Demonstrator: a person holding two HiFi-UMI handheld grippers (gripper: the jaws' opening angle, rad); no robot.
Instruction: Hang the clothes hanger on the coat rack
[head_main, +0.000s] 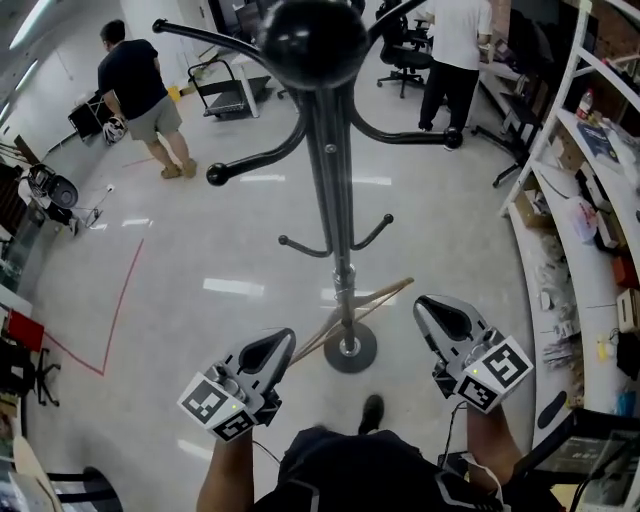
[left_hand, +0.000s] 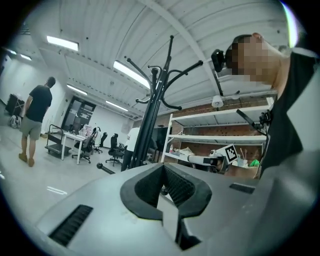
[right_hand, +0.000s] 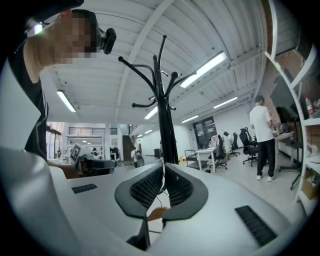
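Observation:
The black coat rack (head_main: 330, 150) stands straight ahead of me on a round base (head_main: 350, 352), with curved hooks high and low. A wooden hanger (head_main: 372, 304) is low beside the pole; whether it lies on the floor or hangs I cannot tell. My left gripper (head_main: 278, 350) is left of the base, shut with nothing in it; in its own view the pads (left_hand: 180, 187) meet and the rack (left_hand: 145, 135) rises behind. My right gripper (head_main: 440, 315), right of the base, shows a narrow slit between its pads (right_hand: 180, 187). Through that slit the hanger's wood (right_hand: 155, 212) and wire hook show beyond.
White shelving (head_main: 590, 200) full of goods runs along the right. A person in a dark shirt (head_main: 135, 90) stands far left, another in a white shirt (head_main: 455, 50) at the back by office chairs. A red tape line (head_main: 120, 300) marks the floor. My shoe (head_main: 371, 410) is near the base.

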